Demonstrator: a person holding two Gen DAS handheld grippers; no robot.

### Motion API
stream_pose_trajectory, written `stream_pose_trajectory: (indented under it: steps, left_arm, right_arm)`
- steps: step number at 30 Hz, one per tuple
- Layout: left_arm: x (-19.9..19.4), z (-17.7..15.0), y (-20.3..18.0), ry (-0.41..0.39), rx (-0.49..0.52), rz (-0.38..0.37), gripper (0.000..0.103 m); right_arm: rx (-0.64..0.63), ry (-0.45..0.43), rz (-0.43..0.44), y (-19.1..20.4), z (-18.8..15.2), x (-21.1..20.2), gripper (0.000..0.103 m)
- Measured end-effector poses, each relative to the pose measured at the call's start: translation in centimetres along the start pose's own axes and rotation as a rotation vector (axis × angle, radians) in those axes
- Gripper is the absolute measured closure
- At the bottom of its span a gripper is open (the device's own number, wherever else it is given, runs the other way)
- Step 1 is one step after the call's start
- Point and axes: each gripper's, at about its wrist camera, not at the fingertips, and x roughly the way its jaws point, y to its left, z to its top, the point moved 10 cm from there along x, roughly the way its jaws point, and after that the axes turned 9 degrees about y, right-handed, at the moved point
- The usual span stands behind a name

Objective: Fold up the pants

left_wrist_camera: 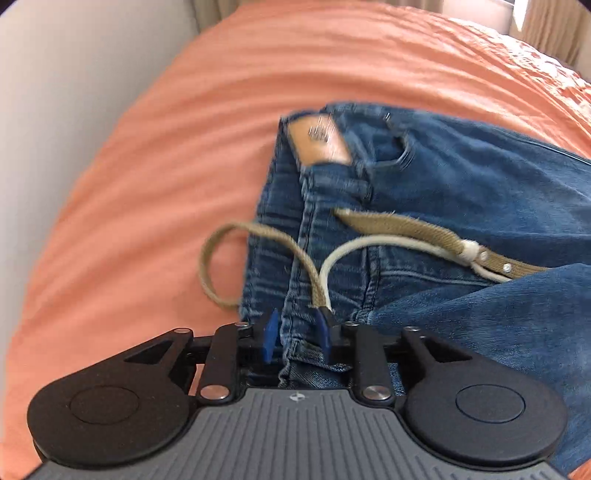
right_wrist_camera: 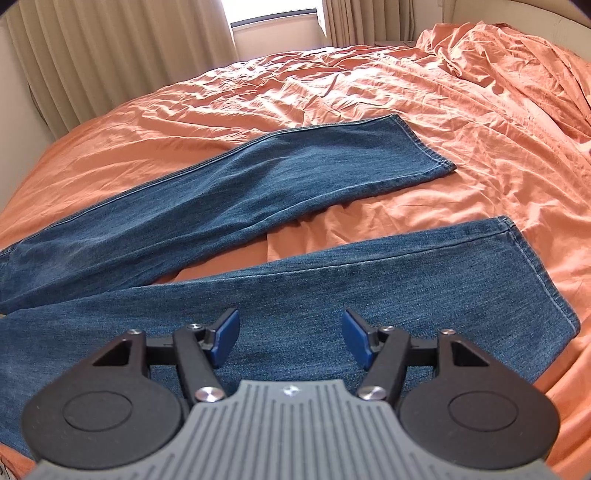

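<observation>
Blue jeans [left_wrist_camera: 461, 192] lie on an orange bedsheet [left_wrist_camera: 184, 129]. In the left wrist view the waistband end shows, with a tan leather patch [left_wrist_camera: 319, 138], a khaki belt [left_wrist_camera: 406, 229] and a white cord [left_wrist_camera: 354, 251]. My left gripper [left_wrist_camera: 297, 334] is shut on the waistband [left_wrist_camera: 299, 343], its blue pads pinching the denim edge. In the right wrist view the two legs [right_wrist_camera: 240, 184] lie spread apart in a V on the sheet. My right gripper [right_wrist_camera: 291, 338] is open and empty, just above the near leg [right_wrist_camera: 406, 280].
The wrinkled orange sheet [right_wrist_camera: 406, 92] covers the whole bed. Beige curtains [right_wrist_camera: 110, 55] and a window [right_wrist_camera: 275, 26] stand beyond the far edge. A pale wall [left_wrist_camera: 55, 110] runs along the bed's left side. The sheet is bunched at the far right [right_wrist_camera: 535, 62].
</observation>
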Motion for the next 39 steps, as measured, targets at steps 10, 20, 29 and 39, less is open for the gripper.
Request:
stream_pose_trajectory:
  steps: [10, 20, 29, 39]
  left_arm:
    - [-8.1, -4.6, -11.5, -0.042, 0.588, -0.108, 0.056]
    - [-5.6, -15.3, -19.5, 0.173, 1.017, -0.138, 0.052]
    - [-1.8, -17.0, -20.7, 0.186, 1.055, -0.015, 0.049]
    - [-2.2, -17.3, -19.3, 0.164, 1.149, 0.158, 0.042]
  right_arm:
    - [-0.082, 0.023, 0.007, -1.7, 0.3, -6.9, 0.042]
    - [-0.051, 0.059, -0.056, -8.7, 1.0, -14.8, 0.042]
    - [-0.201, 0.162, -0.167, -13.9, -1.3, -17.0, 0.043]
    - [-0.537, 0.206, -0.222, -16.0, -7.0, -11.6, 0.053]
